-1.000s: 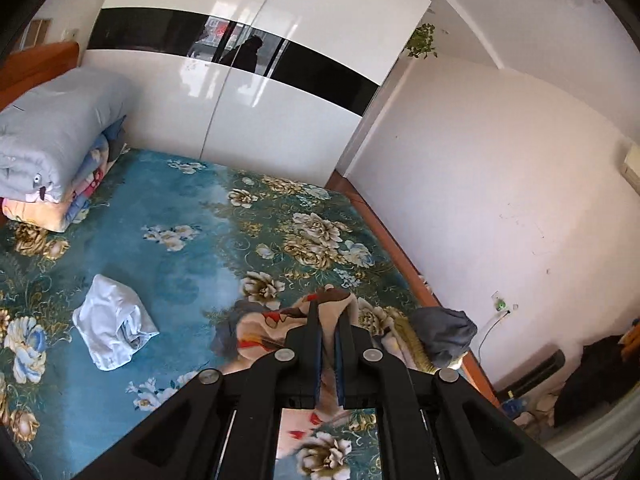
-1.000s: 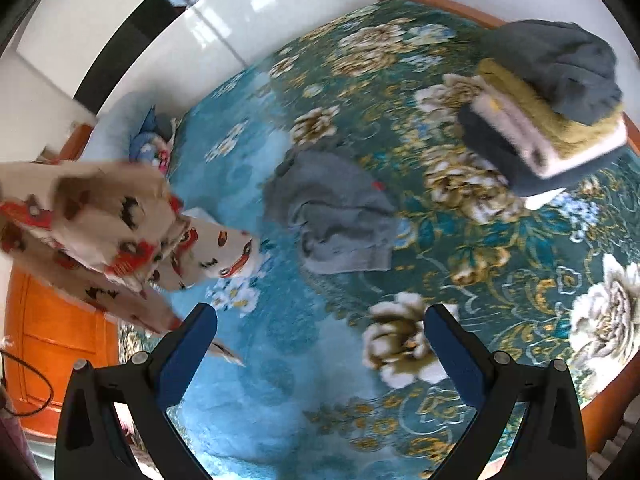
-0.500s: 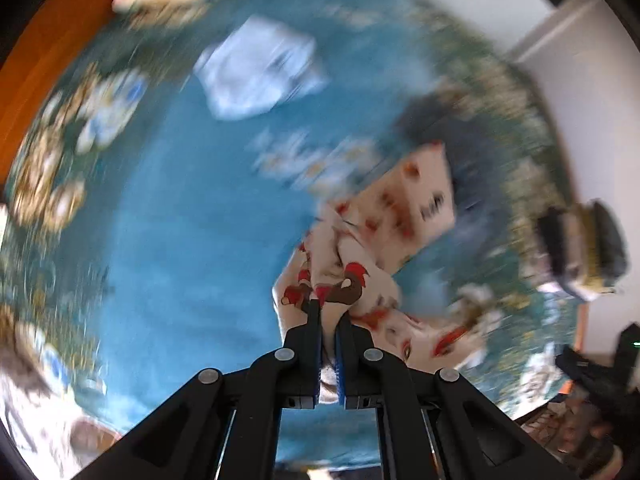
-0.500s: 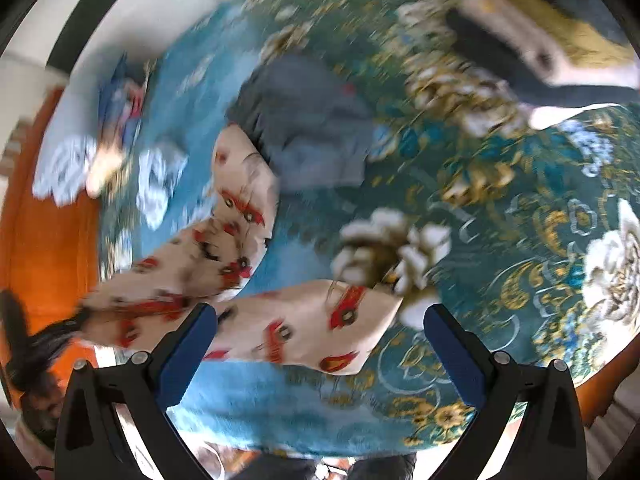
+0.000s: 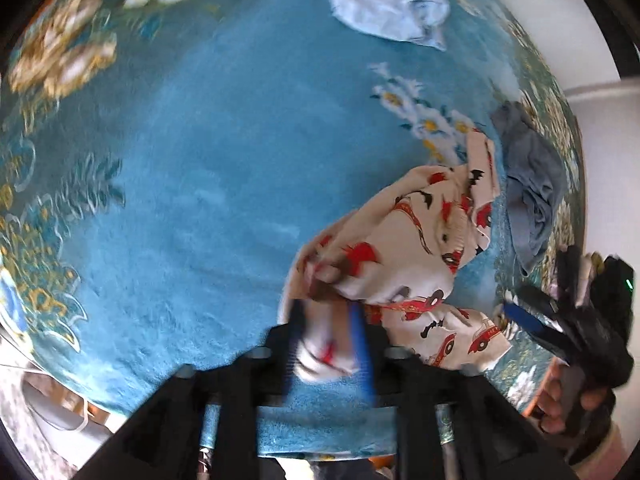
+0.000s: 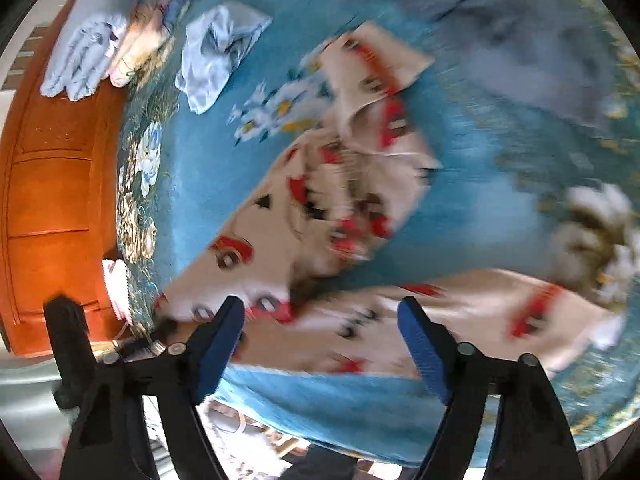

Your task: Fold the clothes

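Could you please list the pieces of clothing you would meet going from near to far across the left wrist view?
car-print garment → grey garment → light blue garment

My left gripper (image 5: 328, 320), clamped tight on the cream car-print garment (image 5: 420, 236) a second ago, now has its fingers parted around the cloth, though blur hides whether they touch it. The garment, which hung in the air at the left of my right view, now lies spread on the blue bedspread (image 5: 208, 184) across the frame's middle. My right gripper (image 6: 320, 332) has narrowed its gap and sits over the garment's near edge.
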`<state>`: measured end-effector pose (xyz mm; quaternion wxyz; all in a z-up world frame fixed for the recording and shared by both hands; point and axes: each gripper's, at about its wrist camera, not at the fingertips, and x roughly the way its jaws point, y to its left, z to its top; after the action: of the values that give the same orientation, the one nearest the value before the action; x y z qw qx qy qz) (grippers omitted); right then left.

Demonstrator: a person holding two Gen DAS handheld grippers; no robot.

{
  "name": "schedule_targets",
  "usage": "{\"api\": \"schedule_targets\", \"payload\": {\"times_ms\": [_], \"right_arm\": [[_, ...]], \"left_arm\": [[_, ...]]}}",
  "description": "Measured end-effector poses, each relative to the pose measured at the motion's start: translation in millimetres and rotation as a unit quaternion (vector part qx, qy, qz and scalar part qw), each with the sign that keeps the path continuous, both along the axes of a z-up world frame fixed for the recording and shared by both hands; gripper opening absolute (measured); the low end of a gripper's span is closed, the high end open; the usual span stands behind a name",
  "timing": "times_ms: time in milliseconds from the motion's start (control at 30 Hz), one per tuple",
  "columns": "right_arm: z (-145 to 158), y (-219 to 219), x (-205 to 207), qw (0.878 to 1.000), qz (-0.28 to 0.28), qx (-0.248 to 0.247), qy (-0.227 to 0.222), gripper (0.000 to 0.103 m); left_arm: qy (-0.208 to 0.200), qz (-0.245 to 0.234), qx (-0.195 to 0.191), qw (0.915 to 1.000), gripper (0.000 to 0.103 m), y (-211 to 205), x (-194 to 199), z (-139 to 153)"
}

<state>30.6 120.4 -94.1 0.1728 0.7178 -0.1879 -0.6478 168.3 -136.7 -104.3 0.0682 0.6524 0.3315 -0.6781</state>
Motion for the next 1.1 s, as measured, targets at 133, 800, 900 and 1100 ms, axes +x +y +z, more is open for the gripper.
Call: {"api": "schedule_targets", "payload": {"times_ms": [133,800,900,1100], "right_arm": [[-31,-52,-22,1.000,0.011,0.014,-0.011,0.064],[-55,-102,-79,0.997,-0.051,0.046,-0.039,0.003],[-16,-100,-82,0.997,-0.073,0.004,-0.004,0.003],[57,-89,-89,0.990,-0.113,-0.025,0.081,0.003]], "left_arm": [[-0.004,0.020,0.027,0.9994,0.059,-22,22,-8],[-0.020,0.117,0.134,0.9839,0.059,-44,88,-75],[-0.013,0.125,0.141,0.9820,0.059,-47,91,-74],[0.010,0.121,0.158,0.9798,0.059,-26,91,-69]]}}
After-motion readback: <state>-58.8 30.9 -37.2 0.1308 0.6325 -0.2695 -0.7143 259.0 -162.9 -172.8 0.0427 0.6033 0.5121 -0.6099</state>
